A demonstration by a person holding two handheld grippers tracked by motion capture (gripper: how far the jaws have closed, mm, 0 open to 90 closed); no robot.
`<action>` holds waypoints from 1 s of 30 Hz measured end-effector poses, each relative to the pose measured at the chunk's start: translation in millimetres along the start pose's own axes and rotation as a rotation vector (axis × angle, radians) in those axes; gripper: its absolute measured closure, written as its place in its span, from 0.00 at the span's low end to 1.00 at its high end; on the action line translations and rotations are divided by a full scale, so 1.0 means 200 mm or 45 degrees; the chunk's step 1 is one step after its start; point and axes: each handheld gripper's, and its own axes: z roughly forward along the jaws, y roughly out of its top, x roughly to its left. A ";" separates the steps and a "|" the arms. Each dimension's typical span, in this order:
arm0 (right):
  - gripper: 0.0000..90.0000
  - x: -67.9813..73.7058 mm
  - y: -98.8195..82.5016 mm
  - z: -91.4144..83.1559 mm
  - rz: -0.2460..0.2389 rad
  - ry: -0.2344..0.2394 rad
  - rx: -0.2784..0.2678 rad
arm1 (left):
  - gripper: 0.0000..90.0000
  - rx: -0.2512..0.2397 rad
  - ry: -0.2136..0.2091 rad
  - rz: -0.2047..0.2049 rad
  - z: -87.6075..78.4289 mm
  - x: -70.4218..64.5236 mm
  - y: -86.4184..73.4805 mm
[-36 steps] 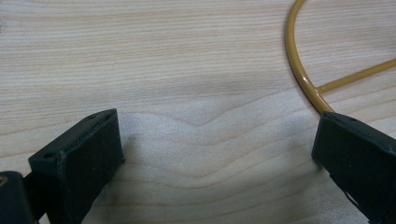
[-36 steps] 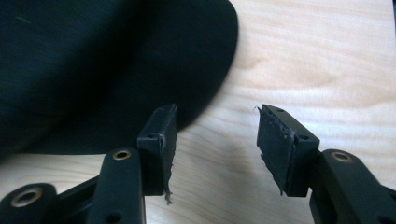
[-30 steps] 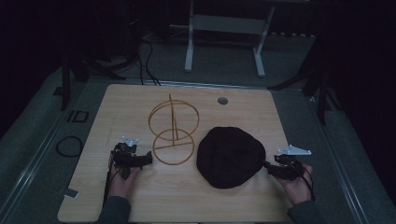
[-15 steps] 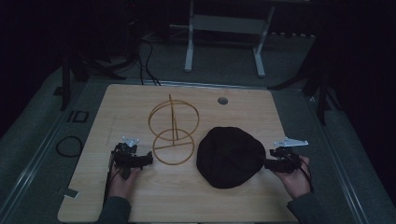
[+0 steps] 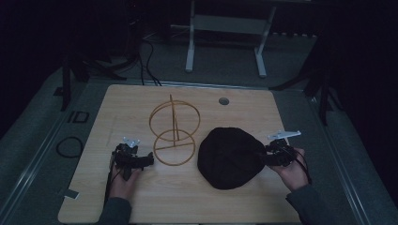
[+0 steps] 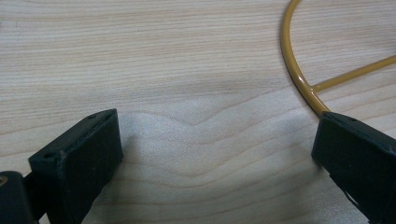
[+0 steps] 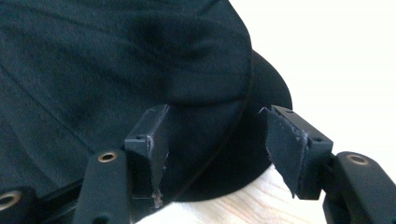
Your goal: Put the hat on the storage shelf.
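Note:
A black cap [image 5: 230,157] lies flat on the wooden table [image 5: 263,112], right of centre. A yellow wire stand [image 5: 174,129], with an upright ring on a flat base ring, stands at the middle. My right gripper [image 5: 260,157] is at the cap's right edge. In the right gripper view its jaws [image 7: 215,135] stand apart over the cap's brim [image 7: 266,88] without pressing it, and they have just been opening. My left gripper [image 5: 149,159] rests open just left of the base ring [image 6: 292,70], nothing between its jaws [image 6: 215,154].
A round cable hole [image 5: 224,101] sits near the table's far edge. A white metal frame [image 5: 225,28] stands on the floor beyond the table. A black cable loop [image 5: 69,146] lies on the floor at the left.
My right gripper has moved left and up from the table's right edge to the cap's rim. The left gripper, stand and cap have kept still.

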 end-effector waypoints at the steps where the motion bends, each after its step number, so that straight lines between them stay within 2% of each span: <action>1: 0.44 0.00 0.01 0.00 0.001 0.003 0.003 | 0.01 0.000 -0.001 0.001 0.00 0.00 0.00; 8: 0.42 -0.01 0.07 0.05 -0.008 0.018 0.059 | 0.01 0.000 -0.001 0.000 0.00 0.00 0.00; 13: 0.41 -0.04 0.12 0.09 0.016 0.049 0.123 | 0.01 -0.001 -0.002 -0.002 0.00 0.00 0.00; 20: 0.41 -0.04 0.18 0.14 0.002 0.038 0.186 | 0.01 -0.002 -0.002 -0.003 0.00 0.00 0.00; 26: 0.48 -0.05 0.21 0.18 0.054 0.050 0.249 | 0.01 -0.002 -0.003 -0.003 0.00 0.00 0.00; 28: 0.50 -0.05 0.22 0.20 0.049 0.050 0.287 | 0.01 -0.002 -0.002 -0.003 0.00 0.00 0.00; 30: 0.52 -0.04 0.23 0.22 0.041 0.025 0.328 | 0.01 -0.002 -0.003 -0.003 0.00 0.00 0.00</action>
